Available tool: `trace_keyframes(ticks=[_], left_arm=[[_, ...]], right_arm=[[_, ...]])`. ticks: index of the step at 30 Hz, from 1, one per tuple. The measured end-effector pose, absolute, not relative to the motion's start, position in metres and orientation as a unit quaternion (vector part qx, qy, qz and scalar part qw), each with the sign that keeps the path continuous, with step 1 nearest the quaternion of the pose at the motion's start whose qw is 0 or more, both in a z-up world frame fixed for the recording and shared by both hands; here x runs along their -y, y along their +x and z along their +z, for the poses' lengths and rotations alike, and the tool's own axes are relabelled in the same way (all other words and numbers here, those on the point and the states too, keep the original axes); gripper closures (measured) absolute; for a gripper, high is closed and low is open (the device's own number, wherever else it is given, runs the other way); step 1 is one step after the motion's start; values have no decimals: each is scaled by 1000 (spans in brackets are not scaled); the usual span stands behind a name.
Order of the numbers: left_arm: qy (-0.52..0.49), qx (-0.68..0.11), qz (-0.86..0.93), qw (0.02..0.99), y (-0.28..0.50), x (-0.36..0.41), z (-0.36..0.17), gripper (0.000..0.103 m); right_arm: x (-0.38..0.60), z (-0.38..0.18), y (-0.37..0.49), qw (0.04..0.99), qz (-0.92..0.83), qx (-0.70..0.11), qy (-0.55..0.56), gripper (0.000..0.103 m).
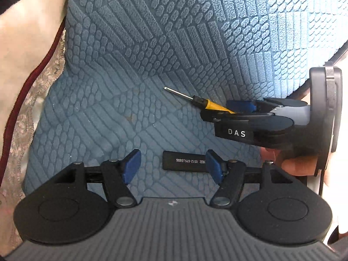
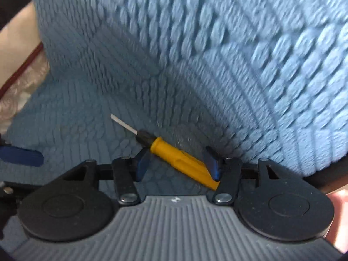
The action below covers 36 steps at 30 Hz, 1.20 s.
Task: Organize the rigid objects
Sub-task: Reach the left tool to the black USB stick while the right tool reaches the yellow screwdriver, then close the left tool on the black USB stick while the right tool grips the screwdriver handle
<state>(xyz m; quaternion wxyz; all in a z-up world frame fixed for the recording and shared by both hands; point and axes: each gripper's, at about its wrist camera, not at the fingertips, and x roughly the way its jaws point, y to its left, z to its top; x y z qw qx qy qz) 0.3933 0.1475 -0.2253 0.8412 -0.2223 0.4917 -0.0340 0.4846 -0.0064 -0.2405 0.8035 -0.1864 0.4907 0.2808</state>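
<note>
Right gripper (image 2: 177,165) sits apart around the screwdriver (image 2: 174,158), left gripper (image 1: 171,167) apart too; I'd centre before squeezing.

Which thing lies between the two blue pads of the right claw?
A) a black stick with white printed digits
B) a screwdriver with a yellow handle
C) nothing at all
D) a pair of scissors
B: in the right wrist view the yellow-handled screwdriver lies slantwise on the blue textured cushion, with its handle between the pads of the right claw.
</note>
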Motion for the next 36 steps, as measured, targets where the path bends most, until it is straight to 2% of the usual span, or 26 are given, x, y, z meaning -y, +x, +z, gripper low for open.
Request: trace_keyframes(ticks=[2, 4, 7, 10, 15, 18, 20, 30, 36], left_arm=[[-224, -493, -36, 840, 395, -147, -228, 32], [-223, -493, -37, 840, 395, -147, -229, 32], [-223, -496, -39, 839, 395, -147, -232, 32], [-219, -495, -35, 840, 396, -146, -234, 23], [-205, -501, -47, 840, 400, -137, -238, 23], [-203, -501, -53, 839, 402, -130, -242, 23], [-188, -498, -58, 845, 402, -121, -243, 18], [-109, -479, -48, 870, 403, -80, -249, 10], [-62, -461, -23, 885, 397, -61, -255, 7]], right_arm=[[10, -241, 487, 801, 277, -504, -166, 48], [13, -238, 485, 801, 271, -506, -168, 62], [14, -235, 478, 801, 275, -503, -171, 70], [20, -230, 470, 806, 272, -502, -155, 74], [33, -220, 452, 818, 257, -503, -109, 79], [43, -211, 447, 822, 249, -506, -82, 81], [49, -208, 447, 822, 246, -509, -72, 81], [81, -203, 452, 817, 222, -532, 2, 82], [81, -202, 454, 817, 225, -532, 2, 82]])
